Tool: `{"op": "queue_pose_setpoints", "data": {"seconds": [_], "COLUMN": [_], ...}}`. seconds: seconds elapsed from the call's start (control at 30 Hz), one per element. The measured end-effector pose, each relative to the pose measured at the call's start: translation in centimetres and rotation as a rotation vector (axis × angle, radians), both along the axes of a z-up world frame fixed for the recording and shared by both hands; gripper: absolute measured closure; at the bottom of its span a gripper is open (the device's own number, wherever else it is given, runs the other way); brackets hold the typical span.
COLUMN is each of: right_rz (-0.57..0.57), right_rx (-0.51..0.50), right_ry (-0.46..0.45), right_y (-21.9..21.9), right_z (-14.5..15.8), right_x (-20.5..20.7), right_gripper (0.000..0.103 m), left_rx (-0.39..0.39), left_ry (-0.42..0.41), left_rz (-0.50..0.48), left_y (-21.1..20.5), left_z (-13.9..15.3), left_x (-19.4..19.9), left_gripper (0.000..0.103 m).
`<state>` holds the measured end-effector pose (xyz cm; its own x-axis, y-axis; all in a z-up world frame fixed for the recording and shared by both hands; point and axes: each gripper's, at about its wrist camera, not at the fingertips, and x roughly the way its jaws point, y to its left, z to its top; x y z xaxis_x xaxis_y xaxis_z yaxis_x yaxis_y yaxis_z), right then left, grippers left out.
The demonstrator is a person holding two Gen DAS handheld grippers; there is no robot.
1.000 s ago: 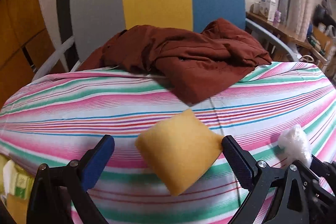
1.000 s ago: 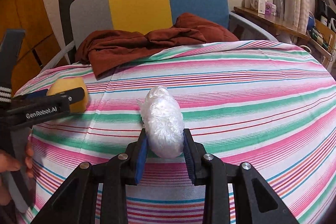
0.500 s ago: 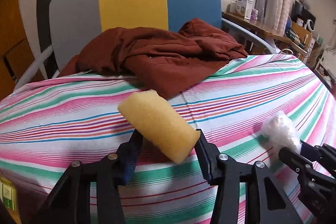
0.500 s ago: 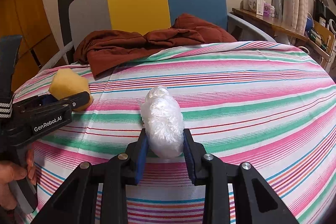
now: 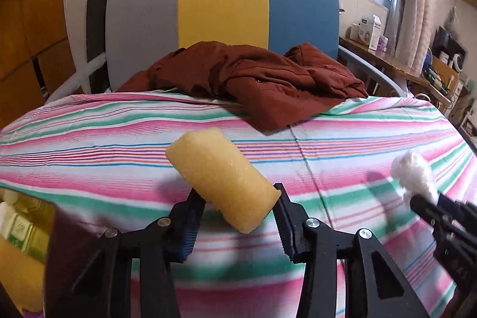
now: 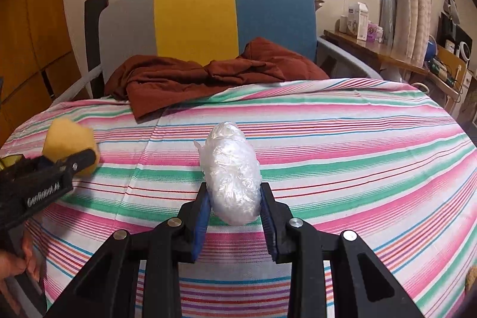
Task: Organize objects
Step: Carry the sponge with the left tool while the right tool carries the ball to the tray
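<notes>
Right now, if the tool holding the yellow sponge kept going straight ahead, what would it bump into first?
Probably the striped sheet, since the left tool tilts downward; the crumpled brown garment lies farther along. Depth is hard to judge.

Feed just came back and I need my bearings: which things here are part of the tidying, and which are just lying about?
In the job:
- yellow sponge, in the left claw, whose jaws are closing on it
- clear plastic bundle, clamped in the right claw

Lying about:
- rust-brown garment at the far edge
- striped cloth cover
- boxes on the side shelf
</notes>
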<state>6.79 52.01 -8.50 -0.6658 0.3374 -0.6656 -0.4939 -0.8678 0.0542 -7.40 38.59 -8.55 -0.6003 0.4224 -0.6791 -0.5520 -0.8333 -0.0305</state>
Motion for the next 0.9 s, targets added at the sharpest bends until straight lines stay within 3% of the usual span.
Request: {"op": "queue_pose_setpoints", "data": {"seconds": [0.2,0.3,0.43,0.53,0.77,0.9], "right_rz": [-0.009,0.02,0.069,0.1,0.207,0.304], "right_rx": [0.037,0.04,0.049,0.028,-0.035,-0.038], "right_ry": [0.033,0.036,0.016,0.022,0.06,0.072], "right_y": [-1.7,-2.7,-4.4,-5.9,-11.5,-15.8], "right_z": [1.1,1.7,2.6,3.4,5.4,6.7], "right_x": [1.3,1.8,2.4,2.8,2.1,0.9], "right_gripper": [0.072,0.072,0.072,0.072,0.072,0.072], "left_rx": [0.01,0.034,0.14,0.186,0.256,0.267], "left_ry": [0.042,0.025,-0.05,-0.06,-0.024,-0.005], "left_rz": [-0.009,-0.028,-0.051,-0.069,-0.073,-0.028], "left_y": [-1.9,-3.2,-6.0,-7.8,-13.8,-17.9], "left_z": [0.8,1.4,3.0,4.3,7.7,8.8], "left_x": [2.4,3.8,5.8,7.1,10.0,10.1], "left_gripper": [0.057,0.057,0.057,0.057,0.057,0.057]}}
